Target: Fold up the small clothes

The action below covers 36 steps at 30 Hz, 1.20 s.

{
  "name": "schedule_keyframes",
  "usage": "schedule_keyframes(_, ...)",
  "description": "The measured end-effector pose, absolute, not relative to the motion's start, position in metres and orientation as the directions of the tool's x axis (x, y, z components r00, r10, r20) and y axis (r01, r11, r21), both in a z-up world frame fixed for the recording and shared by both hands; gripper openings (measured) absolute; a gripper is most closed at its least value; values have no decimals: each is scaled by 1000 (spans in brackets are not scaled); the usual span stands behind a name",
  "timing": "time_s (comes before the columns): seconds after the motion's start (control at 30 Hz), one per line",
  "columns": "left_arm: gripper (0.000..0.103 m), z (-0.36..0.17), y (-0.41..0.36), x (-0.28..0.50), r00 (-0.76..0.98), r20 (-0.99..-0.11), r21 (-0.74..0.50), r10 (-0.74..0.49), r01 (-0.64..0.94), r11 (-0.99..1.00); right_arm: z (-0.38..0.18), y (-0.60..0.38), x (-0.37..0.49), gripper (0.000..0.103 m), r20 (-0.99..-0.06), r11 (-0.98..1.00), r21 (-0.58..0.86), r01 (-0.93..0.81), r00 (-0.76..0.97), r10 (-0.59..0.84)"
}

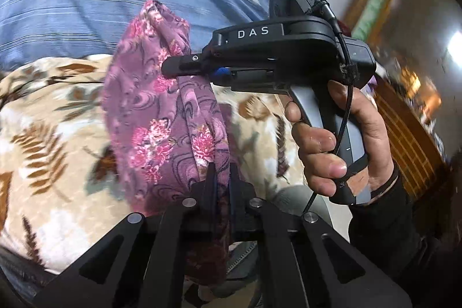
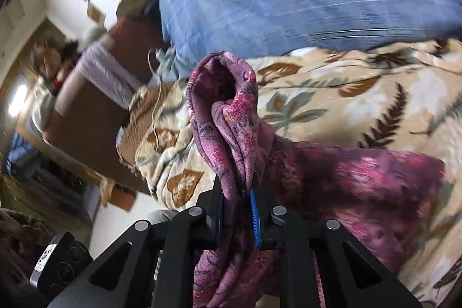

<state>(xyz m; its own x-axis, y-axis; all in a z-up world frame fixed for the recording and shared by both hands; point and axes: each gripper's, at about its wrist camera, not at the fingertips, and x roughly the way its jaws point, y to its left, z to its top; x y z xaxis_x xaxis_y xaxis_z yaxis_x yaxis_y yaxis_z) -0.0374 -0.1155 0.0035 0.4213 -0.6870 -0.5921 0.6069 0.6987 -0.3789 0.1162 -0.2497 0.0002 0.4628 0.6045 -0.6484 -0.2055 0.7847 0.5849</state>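
Observation:
A small purple garment with pink flowers (image 1: 161, 111) hangs in the air above a bed. My left gripper (image 1: 222, 178) is shut on its lower edge. My right gripper (image 1: 173, 67), seen from the side in the left wrist view, is shut on the upper part of the same garment. In the right wrist view the right gripper (image 2: 238, 192) pinches several bunched folds of the purple garment (image 2: 228, 117), which trails to the right (image 2: 375, 186). The cloth between the grippers is slack and folded on itself.
A beige blanket with brown leaf print (image 1: 52, 117) covers the bed under the garment, also in the right wrist view (image 2: 361, 94). A blue striped pillow (image 1: 86, 7) lies behind it. A person in a lilac top (image 2: 95, 77) is at the left. Wooden furniture (image 1: 404, 117) stands at the right.

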Motion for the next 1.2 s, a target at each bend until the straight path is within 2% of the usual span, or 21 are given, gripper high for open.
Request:
schedule_keyframes(0.27,4,-41,-204,-22,301,-704,-321,-643,672,667,-52,-346,91,15,-564,704,702,-107,521,641)
schedule_keyframes(0.63,4,-92,-253,1,207,-801,-292,-561,684,668,-142,-409,87,15,-510,595,804,21,538,671)
schedule_keyframes(0.93,3,-114,-266,22,164,-831,-296,-532,679,672,-167,-419,86,16,-550,610,790,67,516,657)
schedule_keyframes(1.1,4,-118,-266,30,149,-818,-337,-555,658,673,-169,-414,87,21,-600,660,747,81,509,617)
schedule_keyframes(1.2,8,-115,-256,31,130,-806,-378,-577,637,672,-171,-416,87,22,-592,648,757,85,511,624)
